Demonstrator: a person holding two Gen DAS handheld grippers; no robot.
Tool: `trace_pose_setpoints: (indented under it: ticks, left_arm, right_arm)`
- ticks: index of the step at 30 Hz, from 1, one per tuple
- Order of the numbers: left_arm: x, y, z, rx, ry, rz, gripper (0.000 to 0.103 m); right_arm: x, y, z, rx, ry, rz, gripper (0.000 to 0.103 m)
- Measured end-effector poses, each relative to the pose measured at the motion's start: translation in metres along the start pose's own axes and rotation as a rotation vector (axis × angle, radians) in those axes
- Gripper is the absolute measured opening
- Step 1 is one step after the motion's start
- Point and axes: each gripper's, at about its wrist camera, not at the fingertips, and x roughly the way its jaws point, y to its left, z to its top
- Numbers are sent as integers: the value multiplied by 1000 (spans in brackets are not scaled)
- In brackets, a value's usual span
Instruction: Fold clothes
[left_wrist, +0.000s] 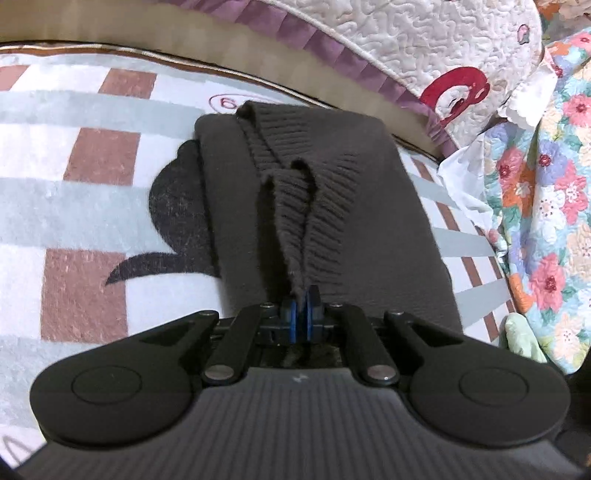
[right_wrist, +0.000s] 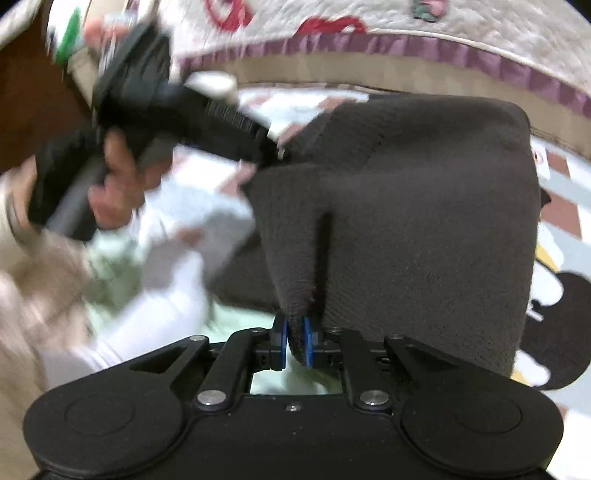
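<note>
**Sweater partly folded, both edges pinched for the next fold**

The dark brown-grey knitted sweater (left_wrist: 332, 206) lies on the plush blanket with brown and grey checks and a black cartoon print (left_wrist: 92, 206), already narrowed into a long rectangle, its ribbed band (left_wrist: 295, 199) running down the middle towards me. So the side folds look done; what is left, I judge, is to double the strip over lengthwise and set it flat.

My left gripper (left_wrist: 300, 301) is clamped tight on the near end of that ribbed band, blue pads pressed together on the knit. My right gripper (right_wrist: 295, 332) pinches a thicker fold of the same sweater's near edge (right_wrist: 295, 288), jaws narrow with the cloth bunched between them. From the right wrist view I see my left hand (right_wrist: 110, 184) blurred on its tool.

Beyond the sweater lie a white quilted cover with purple trim (left_wrist: 424, 48) and a floral quilt (left_wrist: 546, 184).
</note>
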Motion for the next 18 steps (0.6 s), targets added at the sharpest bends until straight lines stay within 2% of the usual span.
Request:
trace_pose_setpoints:
  ticks: [1, 3, 4, 6, 9, 12, 16, 18]
  left_arm:
    - [3, 0, -2, -9, 9, 1, 4]
    - [2, 0, -1, -6, 11, -1, 4]
    - [1, -1, 0, 1, 6, -3, 4]
    - [-6, -3, 0, 19, -12, -5, 4]
    - [-13, -8, -1, 51, -21, -3, 4]
    - [-10, -3, 0, 33, 11, 7, 4]
    - [-6, 11, -1, -37, 58, -17, 5]
    - [-8, 24, -2, -156, 36, -54, 5]
  right_arm:
    - [-5, -4, 6, 37, -41, 27, 26]
    - [-5, -7, 12, 74, -102, 39, 37]
    - [0, -8, 13, 77, -112, 29, 38]
    - [23, -9, 10, 73, -59, -8, 40]
    - [46, -2, 3, 81, -14, 54, 40]
    - [57, 6, -2, 67, 27, 86, 40]
    - [58, -3, 0, 108, 69, 113, 40]
    - [55, 1, 7, 69, 102, 96, 40]
